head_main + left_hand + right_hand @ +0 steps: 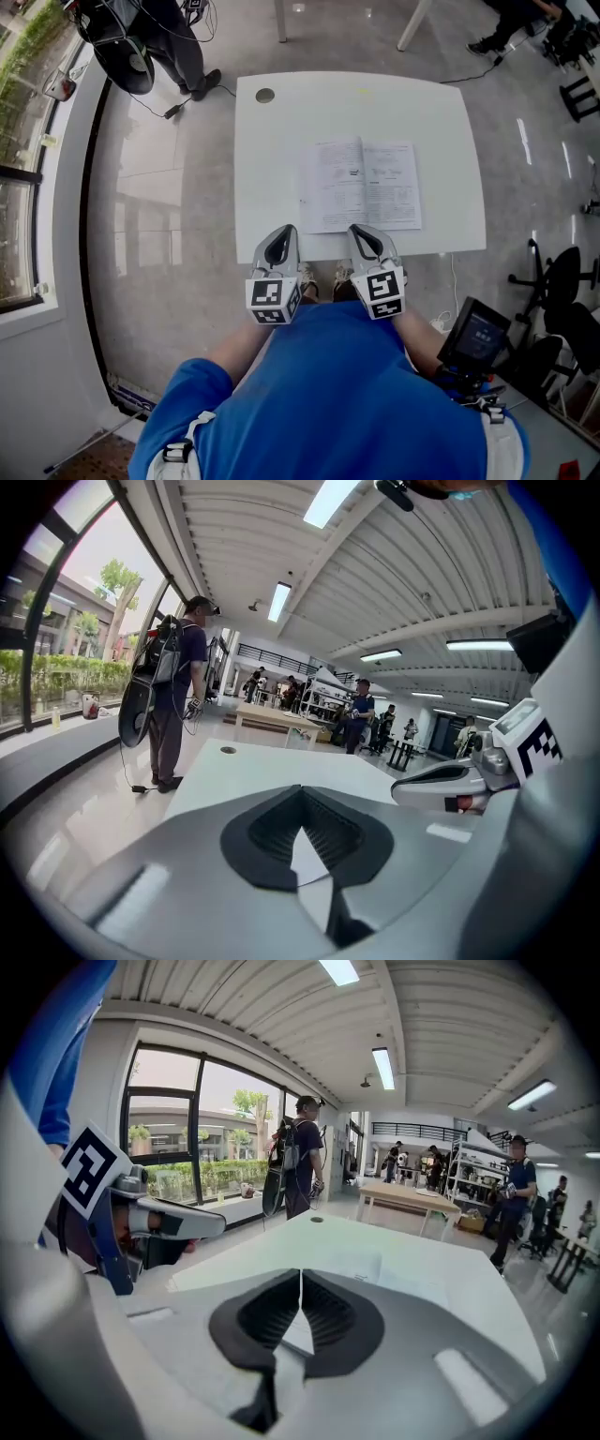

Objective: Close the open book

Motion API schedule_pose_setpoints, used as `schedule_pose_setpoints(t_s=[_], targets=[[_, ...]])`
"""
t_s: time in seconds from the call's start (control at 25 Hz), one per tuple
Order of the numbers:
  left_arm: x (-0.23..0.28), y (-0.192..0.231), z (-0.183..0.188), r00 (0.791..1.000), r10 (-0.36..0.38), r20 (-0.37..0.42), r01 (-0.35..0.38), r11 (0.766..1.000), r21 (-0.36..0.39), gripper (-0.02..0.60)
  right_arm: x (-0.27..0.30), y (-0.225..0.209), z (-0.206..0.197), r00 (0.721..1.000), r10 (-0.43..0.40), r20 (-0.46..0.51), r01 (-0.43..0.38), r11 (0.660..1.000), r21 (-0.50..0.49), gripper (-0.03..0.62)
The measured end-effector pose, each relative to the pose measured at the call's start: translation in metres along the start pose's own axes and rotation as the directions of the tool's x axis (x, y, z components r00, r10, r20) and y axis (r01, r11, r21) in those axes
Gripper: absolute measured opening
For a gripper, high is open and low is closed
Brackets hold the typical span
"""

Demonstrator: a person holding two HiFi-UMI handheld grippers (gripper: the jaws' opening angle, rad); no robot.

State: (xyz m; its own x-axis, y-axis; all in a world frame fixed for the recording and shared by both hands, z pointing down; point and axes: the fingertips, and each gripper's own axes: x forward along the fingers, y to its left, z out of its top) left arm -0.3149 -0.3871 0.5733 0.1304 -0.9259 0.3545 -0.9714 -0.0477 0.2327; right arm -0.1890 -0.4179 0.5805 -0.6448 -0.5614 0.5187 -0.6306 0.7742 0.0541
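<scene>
Book [360,185] lies open on the tabletop [272,150], just beyond my left hand-held gripper [284,232] and right hand-held gripper [359,231], both pinched together, empty. I'd slide one under an outer edge and fold gently.

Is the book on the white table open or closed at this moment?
Open. The book lies flat on the table, two printed pages spread on either side of the middle fold.

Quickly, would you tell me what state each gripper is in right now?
Left gripper: closed, holding nothing.
Right gripper: closed, holding nothing.
</scene>
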Motion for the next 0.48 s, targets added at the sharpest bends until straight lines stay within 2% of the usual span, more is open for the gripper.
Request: schedule_pose_setpoints(t_s=[0.28,0.4,0.48], targets=[[0.025,0.009,-0.026,0.997,-0.001,-0.077,0.002,1.0,0.01,0.006,0.028,0.003,-0.024,0.996,0.038,-0.085,-0.044,0.997,-0.067,0.021],[0.034,0.011,-0.04,0.993,0.003,-0.116,-0.001,1.0,0.012,0.006,0.04,0.009,-0.039,0.988,0.053,-0.147,-0.077,0.983,-0.166,0.075],[0.037,0.012,-0.05,0.99,0.008,-0.139,-0.007,1.0,0.006,0.006,0.048,0.013,-0.05,0.985,0.049,-0.168,-0.094,0.957,-0.274,0.1]])
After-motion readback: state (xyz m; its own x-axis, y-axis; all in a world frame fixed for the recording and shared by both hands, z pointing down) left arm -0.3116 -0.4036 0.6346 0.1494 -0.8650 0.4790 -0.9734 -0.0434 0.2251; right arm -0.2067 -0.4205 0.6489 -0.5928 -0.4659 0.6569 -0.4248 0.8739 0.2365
